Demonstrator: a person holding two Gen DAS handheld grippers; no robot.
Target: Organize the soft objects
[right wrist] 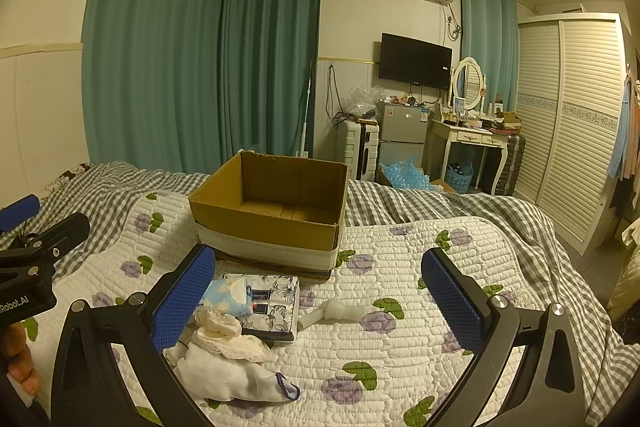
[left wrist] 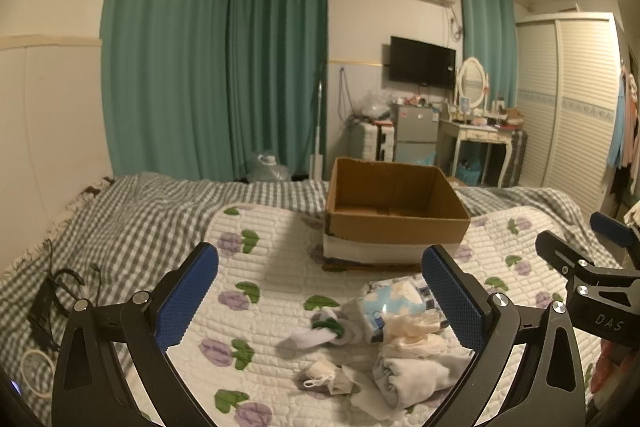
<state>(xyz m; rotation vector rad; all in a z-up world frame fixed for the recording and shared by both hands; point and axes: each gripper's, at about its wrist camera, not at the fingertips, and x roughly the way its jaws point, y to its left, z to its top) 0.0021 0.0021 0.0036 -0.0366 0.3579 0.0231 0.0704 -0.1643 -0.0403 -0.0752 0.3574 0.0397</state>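
On the quilted bed point(right wrist: 420, 339), white socks point(right wrist: 224, 375) lie low by the inner finger of the right gripper point(right wrist: 320, 291); the left gripper point(left wrist: 320, 295) hangs equally near. Both jaws stand open, empty.

A lived-in bedroom: quilted bed point(right wrist: 400, 267) underfoot, wardrobe point(right wrist: 568, 123) at two o'clock, teal curtains point(right wrist: 200, 59) at eleven.

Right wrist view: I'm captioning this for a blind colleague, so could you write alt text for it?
An open right tool hovers over a floral quilt, holding nothing. An empty cardboard box sits ahead, with a tissue pack, floral-print packet and white socks lower left. The left tool shows at the left edge.
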